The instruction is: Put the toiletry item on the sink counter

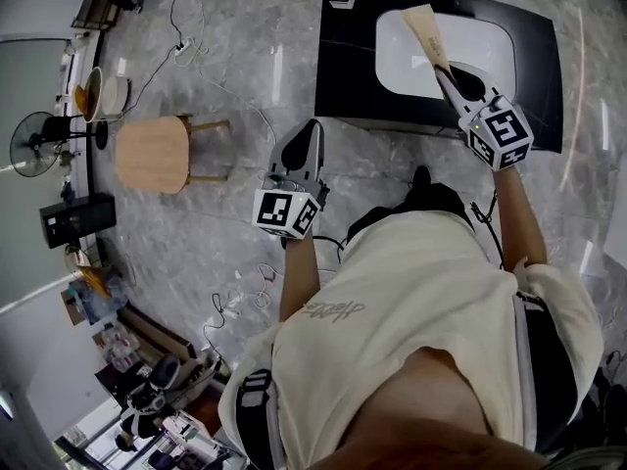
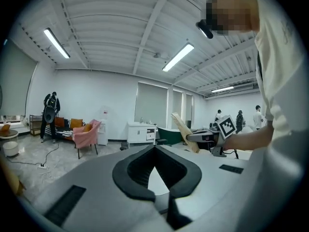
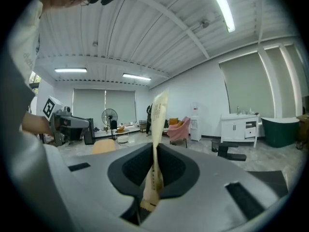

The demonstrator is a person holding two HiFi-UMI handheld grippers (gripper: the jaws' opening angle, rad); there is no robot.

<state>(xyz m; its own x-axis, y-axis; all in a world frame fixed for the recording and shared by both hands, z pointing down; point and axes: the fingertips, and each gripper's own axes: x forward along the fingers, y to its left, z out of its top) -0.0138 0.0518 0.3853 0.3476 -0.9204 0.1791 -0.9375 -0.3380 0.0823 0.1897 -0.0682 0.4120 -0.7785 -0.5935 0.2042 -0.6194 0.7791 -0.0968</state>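
The person is standing at the near edge of the black sink counter [image 1: 345,67], reaching out with both arms. The right gripper [image 1: 440,67] is clamping a flat beige toiletry packet [image 1: 427,31] by its lower end, the jaws narrowed onto it with the crimped edge poking out behind the pads. In the right gripper view the packet is standing nearly upright between the jaws and rising past their tips. In the head view the packet is showing over the white basin [image 1: 411,71] sunk into the counter, near the basin's far rim. Whether it is touching the basin cannot be told.

The left gripper [image 1: 312,128] is hanging off the counter's near left corner, over the grey marbled floor [image 1: 225,67]. Its jaws are meeting at the tips with nothing between them, only a small wedge of light showing behind the pads.

A pale wooden stool [image 1: 152,153] is standing on the floor well to the left of the counter, and a white cable [image 1: 211,86] is trailing across the floor between the stool and the counter.
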